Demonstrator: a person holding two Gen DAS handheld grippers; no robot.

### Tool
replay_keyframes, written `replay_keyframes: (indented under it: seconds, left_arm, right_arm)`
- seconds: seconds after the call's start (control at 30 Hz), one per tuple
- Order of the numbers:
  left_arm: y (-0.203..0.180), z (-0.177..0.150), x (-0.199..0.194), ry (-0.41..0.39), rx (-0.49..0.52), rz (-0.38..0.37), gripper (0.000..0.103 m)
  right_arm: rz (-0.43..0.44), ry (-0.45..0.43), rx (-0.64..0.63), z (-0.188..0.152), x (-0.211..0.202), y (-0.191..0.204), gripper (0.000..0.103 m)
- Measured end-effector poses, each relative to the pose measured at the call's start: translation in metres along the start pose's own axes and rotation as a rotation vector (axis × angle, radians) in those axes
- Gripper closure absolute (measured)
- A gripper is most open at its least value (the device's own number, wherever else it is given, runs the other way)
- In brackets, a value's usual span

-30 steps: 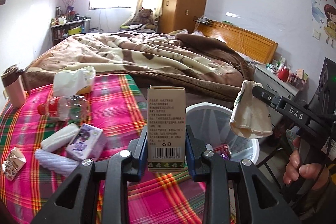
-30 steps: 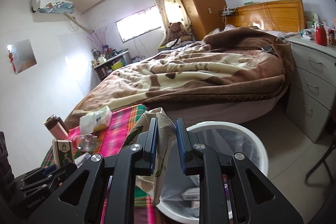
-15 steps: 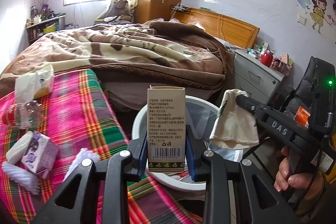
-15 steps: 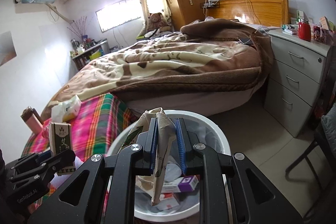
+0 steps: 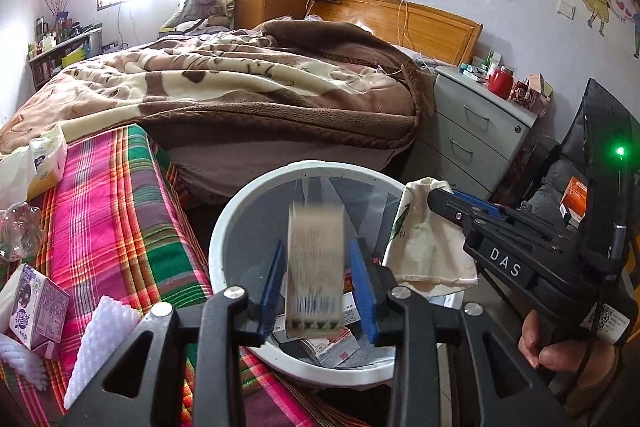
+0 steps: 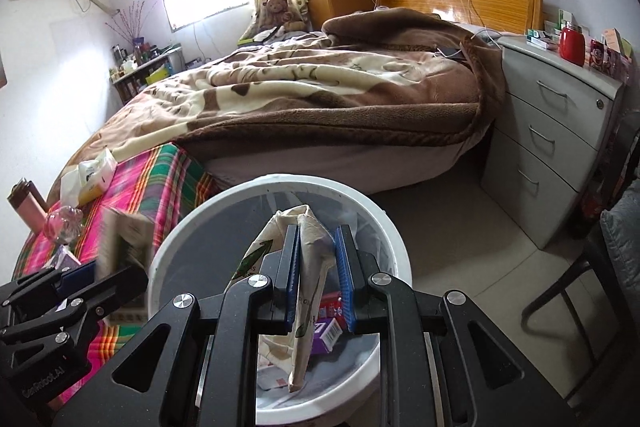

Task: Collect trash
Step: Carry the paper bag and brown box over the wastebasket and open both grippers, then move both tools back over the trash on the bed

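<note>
My left gripper (image 5: 316,285) has its jaws apart over the white trash bin (image 5: 218,239). A tan carton (image 5: 316,267) sits blurred between the jaws, loose and dropping toward the bin. My right gripper (image 6: 318,279) hangs over the same bin (image 6: 394,247) with a crumpled cream paper bag (image 6: 308,267) between its pads; its jaws stand a little apart and the bag hangs against the left pad. The right gripper (image 5: 444,197) and bag (image 5: 424,239) also show in the left wrist view. Boxes and wrappers lie inside the bin.
A plaid-covered table (image 5: 112,211) left of the bin holds a purple milk carton (image 5: 38,309), white foam pieces (image 5: 106,339), a crushed clear bottle (image 5: 18,231) and a tissue pack (image 5: 46,159). A bed (image 5: 240,87) lies behind. Grey drawers (image 6: 560,131) stand right.
Both grippers moved right, over the bin. The left jaws opened and the tan carton slipped down, now blurred. The right jaws widened slightly around the paper bag.
</note>
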State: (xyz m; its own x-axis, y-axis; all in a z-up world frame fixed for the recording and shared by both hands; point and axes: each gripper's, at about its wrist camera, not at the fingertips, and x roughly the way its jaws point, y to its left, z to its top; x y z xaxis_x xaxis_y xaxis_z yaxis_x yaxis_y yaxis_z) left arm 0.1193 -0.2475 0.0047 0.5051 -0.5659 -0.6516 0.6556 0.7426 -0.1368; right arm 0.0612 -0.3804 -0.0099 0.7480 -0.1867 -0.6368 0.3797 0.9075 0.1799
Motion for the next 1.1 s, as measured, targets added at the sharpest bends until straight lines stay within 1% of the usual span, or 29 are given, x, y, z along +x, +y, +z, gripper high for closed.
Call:
replay_keyframes:
  seconds: [0.03, 0.07, 0.17, 0.2, 0.27, 0.3, 0.33, 0.4, 0.6, 0.97, 1.1]
  left_arm:
    - [0.001, 0.000, 0.000, -0.003, -0.003, -0.001, 0.049]
    - [0.001, 0.000, -0.001, -0.006, -0.006, 0.000, 0.047]
    - [0.004, 0.001, -0.003, -0.012, -0.012, -0.002, 0.045]
    - [0.005, 0.001, -0.004, -0.014, -0.014, -0.002, 0.042]
    - [0.008, 0.001, -0.006, -0.015, -0.021, 0.001, 0.039]
    - [0.010, 0.001, -0.008, -0.016, -0.025, 0.000, 0.039]
    - [0.012, 0.001, -0.009, -0.018, -0.028, 0.001, 0.039]
    - [0.015, 0.000, -0.012, -0.022, -0.035, 0.008, 0.038]
    - [0.029, -0.003, -0.026, -0.042, -0.059, 0.019, 0.037]
    - [0.058, -0.013, -0.055, -0.085, -0.095, 0.075, 0.036]
    - [0.070, -0.018, -0.067, -0.099, -0.113, 0.094, 0.035]
  right_arm:
    - [0.000, 0.003, 0.001, -0.001, 0.001, 0.000, 0.085]
    - [0.000, 0.010, 0.004, -0.001, 0.002, -0.001, 0.085]
    - [-0.004, 0.017, 0.005, -0.001, 0.003, -0.002, 0.084]
    - [-0.009, 0.018, 0.004, -0.001, 0.003, -0.001, 0.084]
    - [-0.008, 0.024, 0.008, -0.001, 0.003, -0.001, 0.080]
    - [-0.007, 0.027, 0.011, -0.001, 0.004, 0.000, 0.072]
    - [-0.010, 0.026, 0.013, -0.001, 0.003, 0.000, 0.061]
    - [-0.005, 0.017, 0.015, -0.001, 0.001, 0.001, 0.056]
    - [0.007, 0.006, 0.014, -0.001, -0.003, 0.008, 0.056]
    - [0.054, -0.017, -0.004, -0.003, -0.012, 0.032, 0.055]
    - [0.076, -0.019, -0.017, -0.005, -0.015, 0.043, 0.051]
